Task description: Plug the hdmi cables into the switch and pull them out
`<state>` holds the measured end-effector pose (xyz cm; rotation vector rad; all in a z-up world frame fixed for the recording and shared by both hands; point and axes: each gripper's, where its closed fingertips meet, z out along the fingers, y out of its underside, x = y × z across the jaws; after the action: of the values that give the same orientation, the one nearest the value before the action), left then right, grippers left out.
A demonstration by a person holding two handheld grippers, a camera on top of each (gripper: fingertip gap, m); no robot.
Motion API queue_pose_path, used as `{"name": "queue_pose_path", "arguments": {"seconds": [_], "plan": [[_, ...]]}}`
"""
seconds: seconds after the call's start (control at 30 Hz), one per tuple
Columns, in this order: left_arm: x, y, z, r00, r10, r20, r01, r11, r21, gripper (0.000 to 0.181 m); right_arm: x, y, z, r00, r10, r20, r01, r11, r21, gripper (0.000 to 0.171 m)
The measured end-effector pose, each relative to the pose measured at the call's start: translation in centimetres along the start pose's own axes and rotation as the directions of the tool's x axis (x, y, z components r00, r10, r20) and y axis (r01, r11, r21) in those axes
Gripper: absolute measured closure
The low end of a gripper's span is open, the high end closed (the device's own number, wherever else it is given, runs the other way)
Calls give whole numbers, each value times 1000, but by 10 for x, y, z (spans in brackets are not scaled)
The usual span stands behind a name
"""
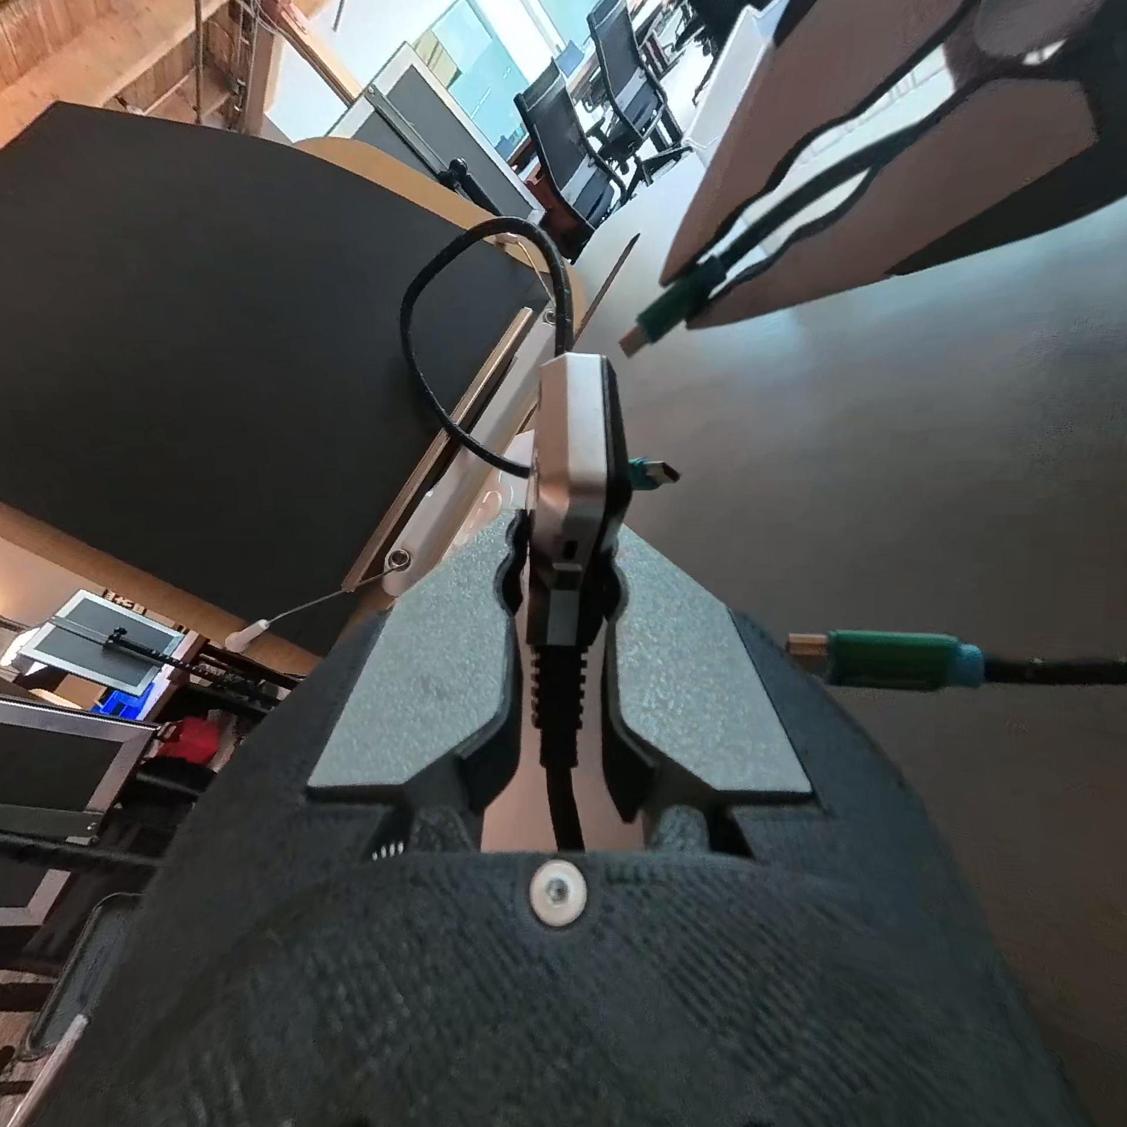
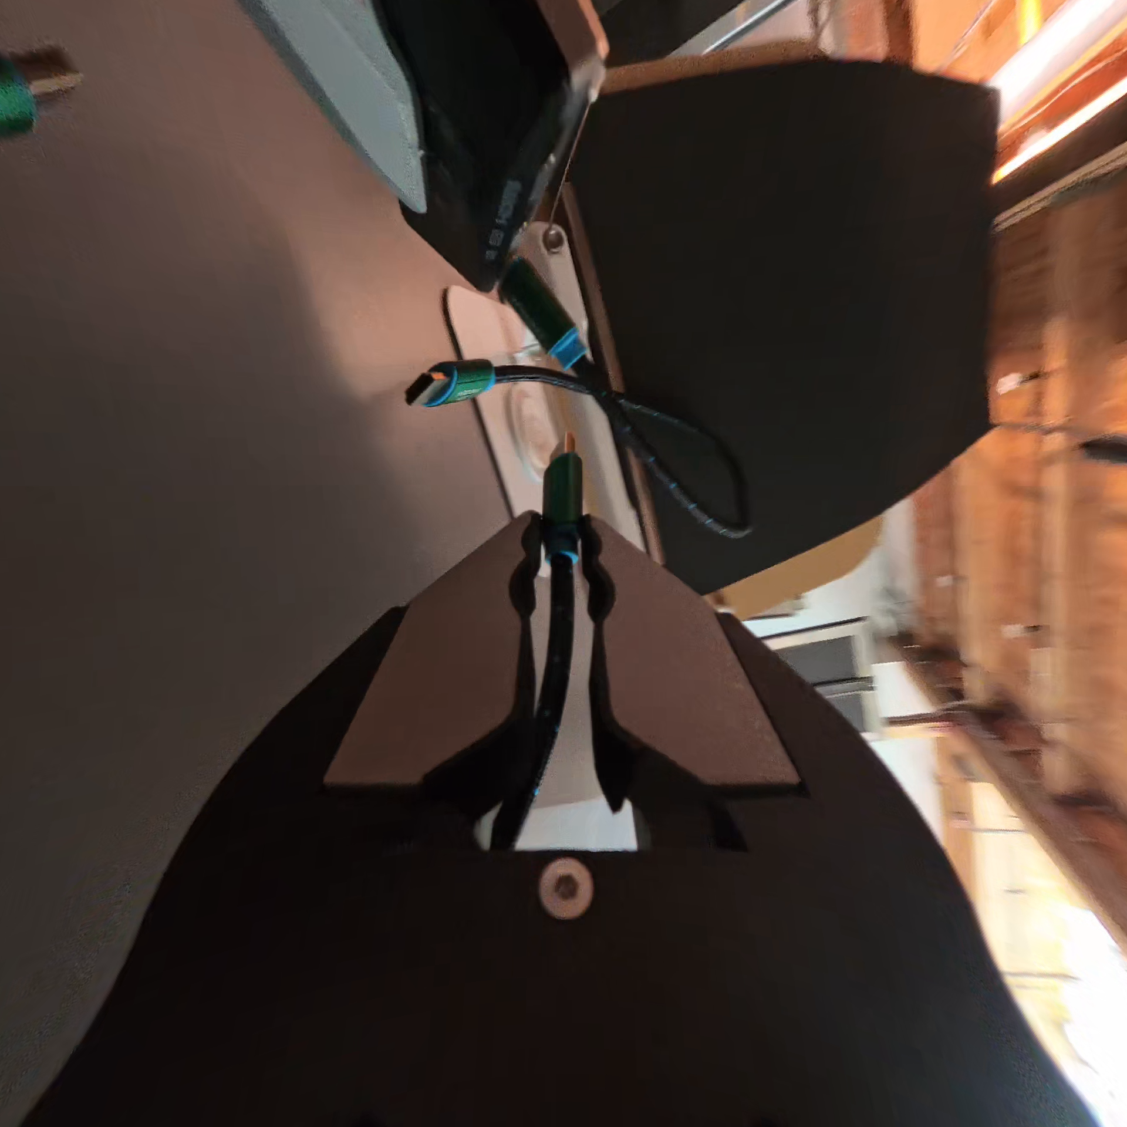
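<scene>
Between the left tool's (image 1: 567,585) fingers sits the switch (image 1: 576,451), a silver box with a black face, clamped at its near end, where a black plug (image 1: 558,665) enters it. Its black cable (image 1: 427,317) loops behind the switch. Beside the switch's face a green HDMI plug (image 1: 655,472) pokes out. To the right of the switch, another green plug (image 1: 884,661) points at the tool. The right tool (image 2: 564,536) is closed on a green plug (image 2: 564,482), tip forward, above the counter (image 2: 213,427).
</scene>
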<state>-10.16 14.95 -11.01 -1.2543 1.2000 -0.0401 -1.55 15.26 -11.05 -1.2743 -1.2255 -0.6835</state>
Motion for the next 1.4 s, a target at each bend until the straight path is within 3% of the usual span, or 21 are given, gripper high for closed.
{"name": "queue_pose_path", "arguments": {"seconds": [0.13,0.3,0.4,0.63,0.87,1.4], "plan": [[2,0,0,1000,11,-11,-11,1000,7,159,6,-16,-12,974,-188,-129,194,980,39,163],[0,-6,-11,998,19,-56,-15,998,66,160,11,-43,-29,972,-173,-155,200,965,172,163],[3,-14,-19,994,18,-104,-5,993,122,160,11,-58,-39,980,-152,-129,183,942,281,163],[27,-21,-25,966,202,-161,-176,971,160,161,-11,-68,-44,982,-189,2,171,893,416,162],[29,-24,-28,962,223,-158,-194,964,179,161,-18,-64,-44,973,-228,46,189,889,417,162],[34,-23,-29,947,283,-153,-255,951,176,161,-16,-62,-43,931,-359,-67,360,867,344,161]]}}
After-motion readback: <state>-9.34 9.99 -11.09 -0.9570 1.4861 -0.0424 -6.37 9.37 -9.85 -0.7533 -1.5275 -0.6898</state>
